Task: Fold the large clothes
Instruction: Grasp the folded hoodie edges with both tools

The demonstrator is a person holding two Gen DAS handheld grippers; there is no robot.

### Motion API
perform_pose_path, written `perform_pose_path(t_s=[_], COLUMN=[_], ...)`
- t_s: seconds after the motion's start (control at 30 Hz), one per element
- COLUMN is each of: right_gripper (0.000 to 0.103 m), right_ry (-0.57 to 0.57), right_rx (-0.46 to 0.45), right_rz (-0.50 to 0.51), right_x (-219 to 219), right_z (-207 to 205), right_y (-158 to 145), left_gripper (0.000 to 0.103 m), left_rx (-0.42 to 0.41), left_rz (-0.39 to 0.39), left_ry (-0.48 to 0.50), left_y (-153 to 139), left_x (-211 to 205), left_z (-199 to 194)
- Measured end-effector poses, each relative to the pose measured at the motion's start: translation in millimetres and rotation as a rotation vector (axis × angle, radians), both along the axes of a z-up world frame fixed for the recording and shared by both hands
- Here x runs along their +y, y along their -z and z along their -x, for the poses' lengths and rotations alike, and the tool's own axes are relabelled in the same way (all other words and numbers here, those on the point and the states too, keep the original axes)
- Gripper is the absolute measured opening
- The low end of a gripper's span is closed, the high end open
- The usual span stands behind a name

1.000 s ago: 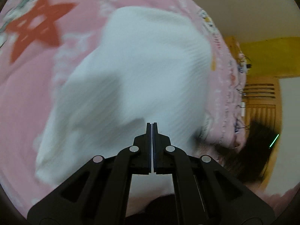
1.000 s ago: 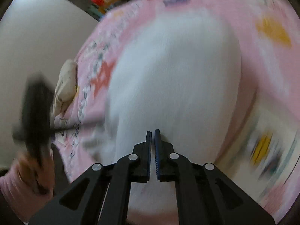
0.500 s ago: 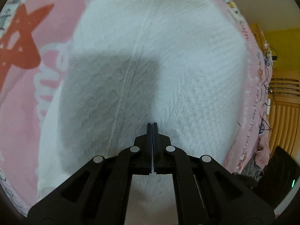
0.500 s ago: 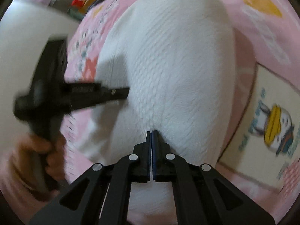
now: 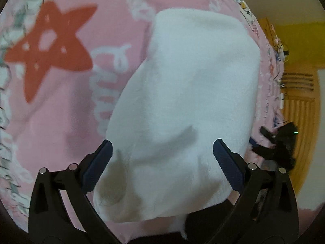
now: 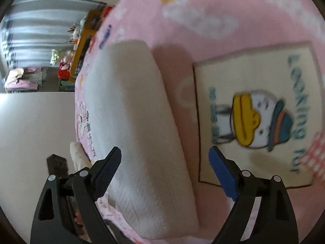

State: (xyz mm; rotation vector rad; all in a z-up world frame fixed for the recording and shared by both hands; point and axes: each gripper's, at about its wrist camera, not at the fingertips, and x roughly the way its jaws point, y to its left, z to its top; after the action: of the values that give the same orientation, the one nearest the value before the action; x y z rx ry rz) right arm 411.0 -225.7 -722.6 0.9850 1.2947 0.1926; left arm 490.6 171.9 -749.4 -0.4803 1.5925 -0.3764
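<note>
The left claw (image 5: 162,156) is spread wide with nothing in it, just above the near end of the white knit top (image 5: 189,105), and the right claw (image 6: 165,162) is spread wide and empty too, over the near right edge of the same top (image 6: 132,126). The top lies folded into a thick, neat bundle on the pink blanket (image 5: 61,109) of the bed, between a red star (image 5: 47,46) on its left and a cartoon duck picture (image 6: 262,120) on its right. This fold looks done, so I think the next move is to pat it flat or reach for more clothes.
</note>
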Motion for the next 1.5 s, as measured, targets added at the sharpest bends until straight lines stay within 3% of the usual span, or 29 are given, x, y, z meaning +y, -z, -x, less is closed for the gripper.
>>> perform_pose_path(t_s=[0.1, 0.2, 0.4, 0.5, 0.7, 0.87, 1.17, 1.23, 1.33, 1.5], right_gripper=[0.087, 0.093, 0.093, 0.096, 0.097, 0.097, 0.097, 0.097, 0.097, 0.092], right_ry=[-0.054, -0.074, -0.123, -0.18, -0.155, -0.147, -0.165, -0.156, -0.125, -0.141], right_rx=[-0.009, -0.021, -0.049, -0.056, -0.056, -0.052, -0.037, -0.057, -0.064, -0.021], right_rz=[-0.001, -0.014, -0.138, -0.13, -0.236, -0.229, -0.244, -0.227, -0.21, -0.186], right_x=[9.9, 14.8, 30.6, 40.8, 38.5, 42.5, 39.0, 41.9, 46.7, 53.4], right_z=[-4.7, -9.5, -21.9, -26.7, -25.2, -27.2, -27.2, -25.3, -20.9, -26.4], right_y=[10.0, 18.1, 26.3, 29.7, 52.5, 51.6, 55.4, 53.8, 54.2, 47.6], left_gripper=[0.097, 0.097, 0.097, 0.097, 0.097, 0.098, 0.098, 0.098, 0.098, 0.095], left_rx=[0.064, 0.1, 0.146, 0.172, 0.183, 0.123, 0.151, 0.152, 0.124, 0.075], left_rz=[0.087, 0.029, 0.067, 0.117, 0.186, 0.112, 0.171, 0.181, 0.112, 0.059], left_ry=[0.007, 0.091, 0.163, 0.164, 0.115, 0.162, 0.29, 0.265, 0.232, 0.15], left_y=[25.4, 45.3, 66.7, 73.4, 77.2, 72.1, 75.7, 81.2, 80.5, 59.2], left_x=[1.4, -12.3, -24.1, -21.5, -31.4, -46.2, -45.1, -48.1, -64.5, -83.0], left_z=[-3.5, -7.1, -17.9, -20.3, -12.1, -7.2, -14.6, -15.9, -21.7, -6.7])
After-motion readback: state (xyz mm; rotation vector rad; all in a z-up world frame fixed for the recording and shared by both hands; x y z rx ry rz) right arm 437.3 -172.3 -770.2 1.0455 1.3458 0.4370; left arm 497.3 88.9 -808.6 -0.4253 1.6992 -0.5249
